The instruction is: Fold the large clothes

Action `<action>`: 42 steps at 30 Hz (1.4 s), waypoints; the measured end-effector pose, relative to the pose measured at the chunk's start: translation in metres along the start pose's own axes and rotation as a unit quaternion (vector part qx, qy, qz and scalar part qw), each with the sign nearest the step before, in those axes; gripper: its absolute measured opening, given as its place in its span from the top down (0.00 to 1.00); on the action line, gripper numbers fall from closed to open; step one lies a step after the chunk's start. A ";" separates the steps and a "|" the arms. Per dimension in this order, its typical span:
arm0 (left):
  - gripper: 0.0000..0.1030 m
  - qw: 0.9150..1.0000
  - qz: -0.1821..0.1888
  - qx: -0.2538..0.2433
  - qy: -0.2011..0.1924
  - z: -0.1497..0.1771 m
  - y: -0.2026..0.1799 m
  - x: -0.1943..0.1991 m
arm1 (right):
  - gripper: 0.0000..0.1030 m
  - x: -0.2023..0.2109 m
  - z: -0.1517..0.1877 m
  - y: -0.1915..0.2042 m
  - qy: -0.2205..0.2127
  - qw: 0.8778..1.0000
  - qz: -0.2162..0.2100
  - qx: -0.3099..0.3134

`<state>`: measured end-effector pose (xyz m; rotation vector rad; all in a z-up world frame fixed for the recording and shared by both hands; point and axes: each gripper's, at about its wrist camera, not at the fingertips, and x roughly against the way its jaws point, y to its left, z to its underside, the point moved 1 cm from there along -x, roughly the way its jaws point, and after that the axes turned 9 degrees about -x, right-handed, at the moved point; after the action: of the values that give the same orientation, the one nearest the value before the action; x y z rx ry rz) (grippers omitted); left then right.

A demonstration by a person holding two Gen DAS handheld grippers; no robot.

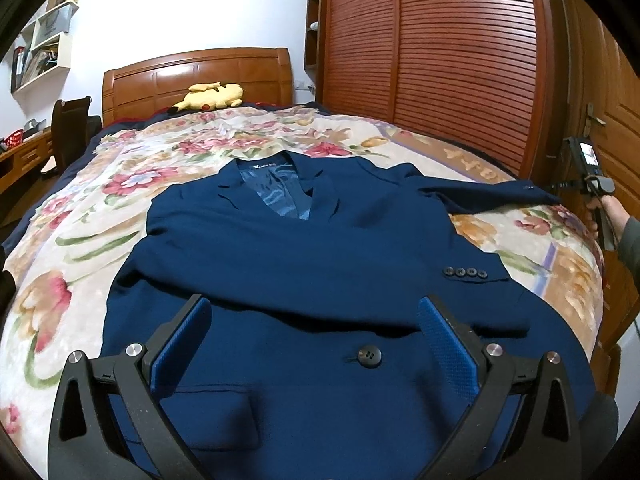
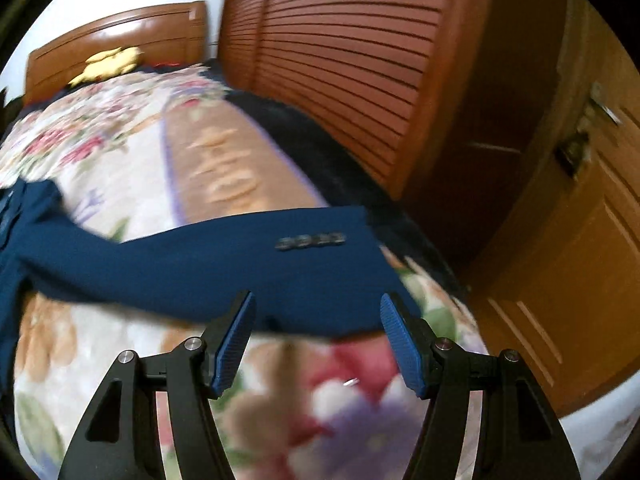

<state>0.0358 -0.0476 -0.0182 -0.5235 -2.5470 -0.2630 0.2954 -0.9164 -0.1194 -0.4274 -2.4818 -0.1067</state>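
A navy blue suit jacket lies face up on the floral bedspread, collar toward the headboard. One sleeve is folded across its chest, the cuff buttons at the right. The other sleeve stretches out to the right across the bed. My left gripper is open and empty, hovering over the jacket's lower front near the front button. My right gripper is open and empty, just in front of the outstretched sleeve near its cuff buttons. It also shows in the left wrist view.
A yellow plush toy lies by the wooden headboard. A slatted wooden wardrobe and a door stand close along the bed's right side. A chair and desk are at the left.
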 end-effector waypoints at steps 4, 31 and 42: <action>0.00 1.000 0.001 -0.006 0.006 0.000 -0.005 -0.005 | 0.35 -0.019 -0.005 -0.010 0.013 0.999 0.009 -0.033; 0.00 1.000 0.000 -0.013 0.013 0.002 -0.007 -0.002 | 0.93 0.061 -0.035 0.059 -0.078 0.994 -0.037 0.073; 0.00 1.000 -0.017 0.000 -0.003 0.007 0.017 0.030 | 0.93 0.180 -0.036 0.165 -0.168 0.965 -0.123 0.157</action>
<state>0.0160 -0.0204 -0.0063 -0.4814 -2.5642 -0.2750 0.2323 -0.7169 0.0119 0.0029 -2.8111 0.2795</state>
